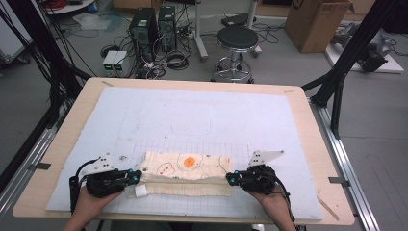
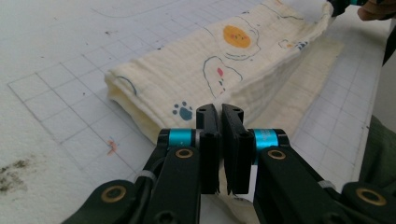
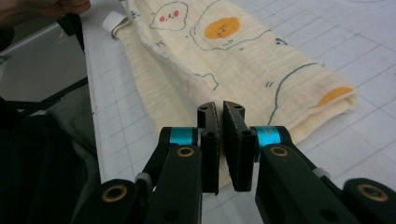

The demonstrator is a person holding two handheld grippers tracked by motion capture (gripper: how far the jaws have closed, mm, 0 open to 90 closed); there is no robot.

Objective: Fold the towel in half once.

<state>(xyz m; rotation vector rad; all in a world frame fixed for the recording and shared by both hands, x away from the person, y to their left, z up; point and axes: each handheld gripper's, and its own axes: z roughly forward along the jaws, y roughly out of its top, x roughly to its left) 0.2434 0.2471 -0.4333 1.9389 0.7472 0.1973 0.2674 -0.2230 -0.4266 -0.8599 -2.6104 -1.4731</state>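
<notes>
On the gridded mat point(image 1: 192, 120), folded cloth point(image 1: 187, 168) pinched between both grippers' closed fingers point(image 2: 208, 122), one at each end.

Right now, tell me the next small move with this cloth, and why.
Probably lift both grippers together and carry the near edge forward over the cloth. The left gripper and right gripper each pinch an end of that edge, and the cloth lies part-folded.

Overhead forward-down; two close opposing views, shared cloth point(image 1: 187, 173)

The printed muslin cloth point(image 2: 224, 70) ahead of the jaws looks soft, crinkled and matt. Under it, the gridded mat point(image 2: 60, 93) is matt white felt. The table point(image 1: 82, 103) edge is pale smooth wood.
</notes>
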